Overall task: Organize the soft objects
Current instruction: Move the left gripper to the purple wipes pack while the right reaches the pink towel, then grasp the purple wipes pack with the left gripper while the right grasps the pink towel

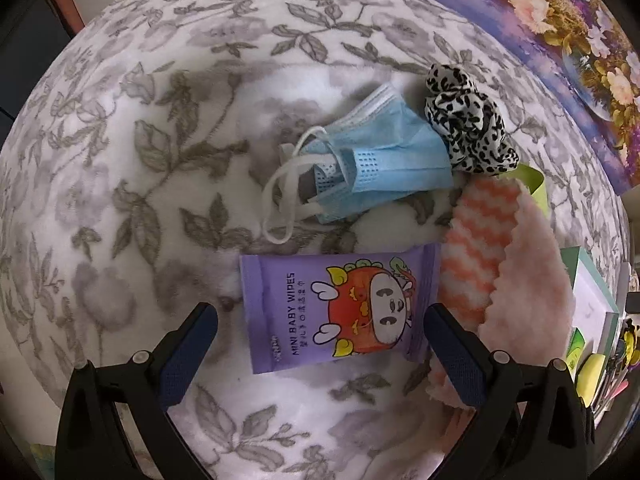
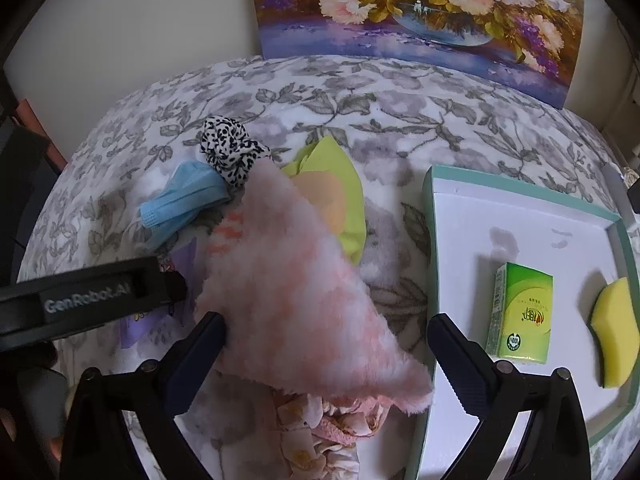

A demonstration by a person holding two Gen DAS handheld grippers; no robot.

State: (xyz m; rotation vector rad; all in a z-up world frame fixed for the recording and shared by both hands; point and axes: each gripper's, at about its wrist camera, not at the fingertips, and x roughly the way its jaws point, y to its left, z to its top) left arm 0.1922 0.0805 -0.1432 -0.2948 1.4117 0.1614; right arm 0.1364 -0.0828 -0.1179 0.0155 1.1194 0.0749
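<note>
Hovering over the floral blanket (image 1: 132, 168), the left gripper (image 1: 320, 354) is pointing down with its jaws spread wide, and the purple baby wipes pack (image 1: 340, 308) is lying flat right between its fingertips, untouched by either finger. Just beyond the pack, the blue face mask (image 1: 384, 152) is sitting crumpled, with the black-and-white scrunchie (image 1: 468, 128) touching its far right corner. Off the right finger, the pink fluffy cloth (image 1: 516, 280) is spreading out.

Over on the right gripper (image 2: 326, 354), the jaws are standing open too, and that same pink fluffy cloth is draping between them, brushing the left finger; whether it is resting on anything I cannot tell. To its right, the teal-rimmed tray (image 2: 430, 208) is holding a green tissue pack (image 2: 520, 312) and a yellow sponge (image 2: 616, 336). The left gripper's black body is poking in at its left.
</note>
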